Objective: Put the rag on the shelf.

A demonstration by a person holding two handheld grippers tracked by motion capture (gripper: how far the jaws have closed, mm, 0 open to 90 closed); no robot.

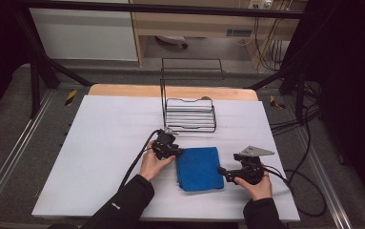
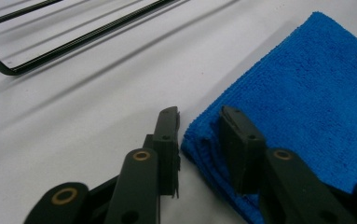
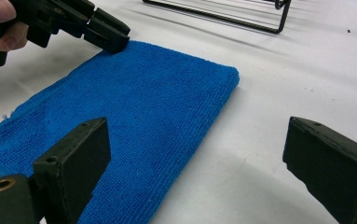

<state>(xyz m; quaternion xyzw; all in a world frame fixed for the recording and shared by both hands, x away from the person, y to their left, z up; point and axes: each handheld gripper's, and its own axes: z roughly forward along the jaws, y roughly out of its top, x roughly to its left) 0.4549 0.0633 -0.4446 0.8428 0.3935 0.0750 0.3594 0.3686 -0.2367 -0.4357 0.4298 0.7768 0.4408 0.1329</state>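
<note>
With the left tool (image 2: 199,135) straddling the folded blue microfibre cloth (image 1: 199,168) corner, not yet pinching:
Take all layers before lifting; right tool (image 3: 197,161) spread wide, idle beside cloth.

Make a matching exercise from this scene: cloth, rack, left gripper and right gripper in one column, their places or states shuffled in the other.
Things:
1. cloth
2. rack
3. left gripper
4. right gripper

Places or states:
A. jaws wide apart, beside the cloth's edge
B. folded, flat on the table
C. jaws at a corner of the cloth
D. stands behind the cloth, black wire

Pairs: 1-B, 2-D, 3-C, 4-A
</note>
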